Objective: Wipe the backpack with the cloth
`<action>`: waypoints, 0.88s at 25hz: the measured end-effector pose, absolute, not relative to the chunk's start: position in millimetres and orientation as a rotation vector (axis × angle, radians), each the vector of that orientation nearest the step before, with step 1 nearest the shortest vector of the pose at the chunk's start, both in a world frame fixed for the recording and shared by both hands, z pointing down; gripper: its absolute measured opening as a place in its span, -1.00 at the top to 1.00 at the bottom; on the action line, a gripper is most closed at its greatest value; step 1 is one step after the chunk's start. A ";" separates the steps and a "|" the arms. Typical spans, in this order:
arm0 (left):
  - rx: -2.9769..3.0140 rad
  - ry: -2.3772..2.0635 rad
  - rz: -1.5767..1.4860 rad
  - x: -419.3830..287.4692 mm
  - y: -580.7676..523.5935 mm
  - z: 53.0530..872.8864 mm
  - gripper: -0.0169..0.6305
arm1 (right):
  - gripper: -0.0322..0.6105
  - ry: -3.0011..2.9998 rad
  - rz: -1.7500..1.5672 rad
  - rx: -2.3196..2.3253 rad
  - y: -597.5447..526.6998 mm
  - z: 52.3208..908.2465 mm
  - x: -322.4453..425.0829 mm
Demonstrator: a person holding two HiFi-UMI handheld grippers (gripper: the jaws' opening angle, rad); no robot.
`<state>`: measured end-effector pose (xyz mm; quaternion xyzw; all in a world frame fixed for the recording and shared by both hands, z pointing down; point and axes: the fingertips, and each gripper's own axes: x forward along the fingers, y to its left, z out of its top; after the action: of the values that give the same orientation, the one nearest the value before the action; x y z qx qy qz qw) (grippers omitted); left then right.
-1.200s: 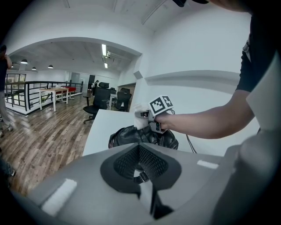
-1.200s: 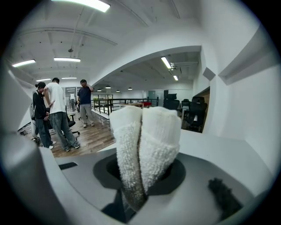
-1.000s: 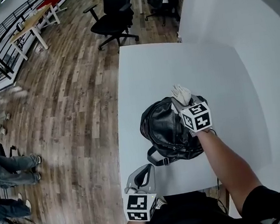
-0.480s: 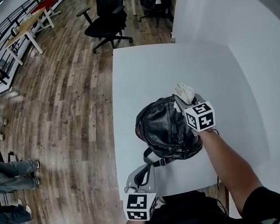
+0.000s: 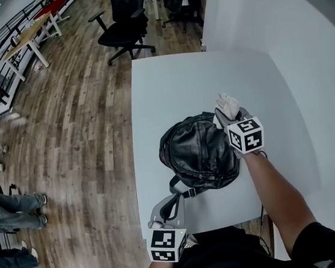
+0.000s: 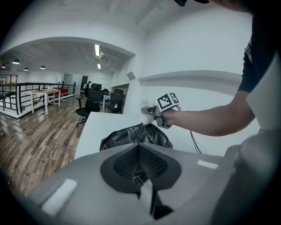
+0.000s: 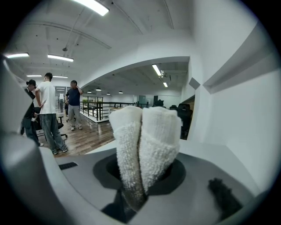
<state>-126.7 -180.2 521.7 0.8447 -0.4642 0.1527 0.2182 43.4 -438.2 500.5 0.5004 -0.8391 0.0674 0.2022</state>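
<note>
Backpack (image 5: 197, 154), black leather-look, lay slumped on its side near the middle of the white table (image 5: 167, 82), toward the near edge. Left gripper (image 5: 170, 212) sat at that near edge, jaws closed on the bag's strap (image 5: 179, 191); its own view showed the strap and a small buckle pinched right at the tips. Right gripper (image 5: 228, 117) was clamped on a folded white terry cloth (image 5: 227, 105), the fold sticking out well past the jaws. The cloth was at the bag's far-right edge. From the left gripper view it looked to be touching the top of the bag; from the head view it hung partly over bare table, so I couldn't confirm contact. My read: mid-wipe, at the end of a stroke or repositioning. Risks from there:

- The only anchor was the strap, which is floppy. A sideways push from the cloth could swing or slide the bag on the smooth tabletop instead of cleaning it.
- The bag looked soft and part-empty. Pressing down would dent it and the cloth would skip over the creases.
- The cloth was held only at its base. Drag on the grippy surface could pull it out of the jaws or unfold it.
- A stroke starting that far off the edge would wipe table, not bag.
</note>
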 end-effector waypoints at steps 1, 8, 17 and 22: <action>2.344 -1.286 0.417 -125.9 -180.7 519.7 0.93 | 0.59 -2.341 0.188 1.405 -437.5 498.9 46.3; 2.345 -1.279 0.408 -122.7 -176.6 515.9 0.93 | 0.59 -2.337 0.199 1.460 -433.6 488.9 66.0; 2.363 -1.283 0.398 -121.0 -169.7 511.0 0.93 | 0.59 -2.315 0.178 1.517 -425.9 478.7 88.6; 2.374 -1.275 0.407 -119.4 -166.0 508.4 0.93 | 0.59 -2.307 0.163 1.537 -421.9 472.0 96.9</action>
<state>-119.4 -166.0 508.4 0.8523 -0.4578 0.1463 0.2065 96.9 -421.9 472.0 0.5444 -0.8169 0.0577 0.1814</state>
